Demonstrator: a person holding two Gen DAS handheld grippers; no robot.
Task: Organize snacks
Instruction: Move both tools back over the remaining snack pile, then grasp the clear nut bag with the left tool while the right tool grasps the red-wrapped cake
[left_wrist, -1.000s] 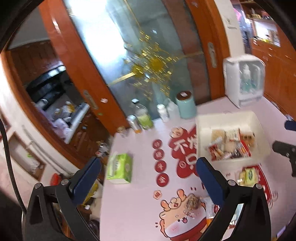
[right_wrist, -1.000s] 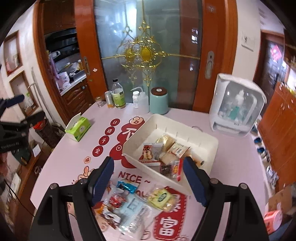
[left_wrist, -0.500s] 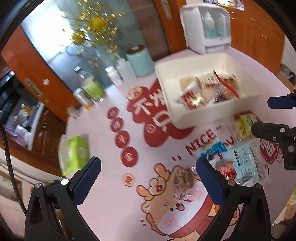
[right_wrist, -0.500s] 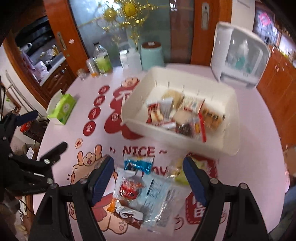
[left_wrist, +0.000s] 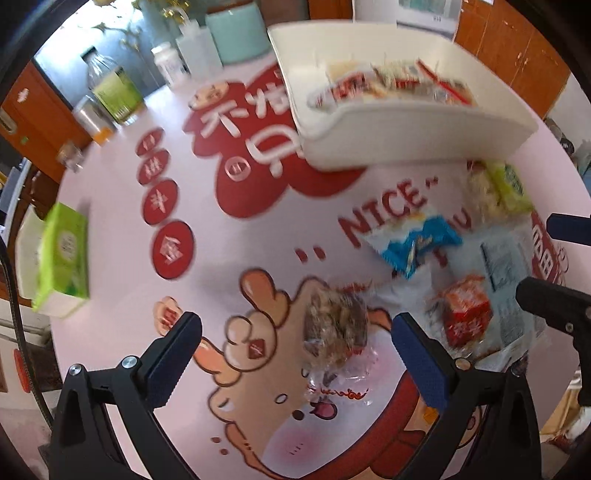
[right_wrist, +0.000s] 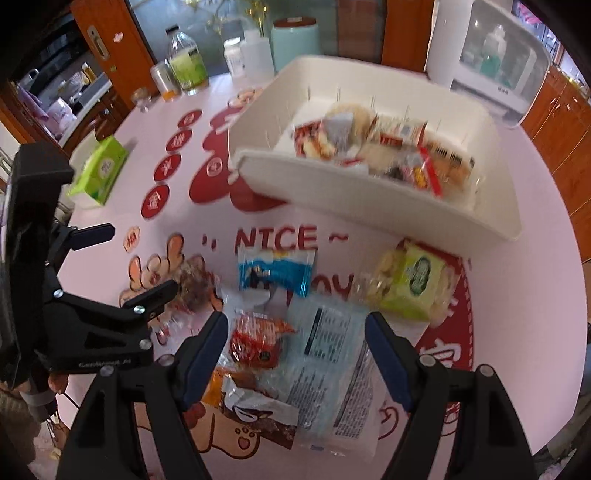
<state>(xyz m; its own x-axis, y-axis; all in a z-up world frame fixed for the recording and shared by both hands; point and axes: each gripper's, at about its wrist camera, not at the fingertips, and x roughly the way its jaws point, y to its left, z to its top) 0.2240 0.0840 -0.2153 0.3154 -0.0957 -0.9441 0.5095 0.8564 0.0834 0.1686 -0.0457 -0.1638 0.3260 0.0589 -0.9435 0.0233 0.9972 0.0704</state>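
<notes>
Behind the pink table stand wooden doors with frosted glass, and along its far edge a row of bottles and a mint canister, with a white cabinet to the right. The table carries red printed lettering and a cartoon figure, and a green tissue box sits at its left edge. Your left claw points steeply down at the table, its blue pads spread wide, with nothing pinched; a clear-wrapped brown snack lies on the table between and below them, untouched as far as the blurred view shows. Your right claw is likewise tilted steeply down and spread wide, empty, hovering over the loose pile: a red packet just inside its left finger, a large pale-blue bag under its middle, and an orange-and-brown packet nearest the camera. A blue packet lies just beyond these, under the word NICE, and a green packet lies to the right, near the bin's front wall. The white bin sits farther back on the table, already holding a heap of wrapped snacks against its right side. In the right wrist view your left claw comes in from the left edge, its fingers over the brown snack, close beside your right claw.
</notes>
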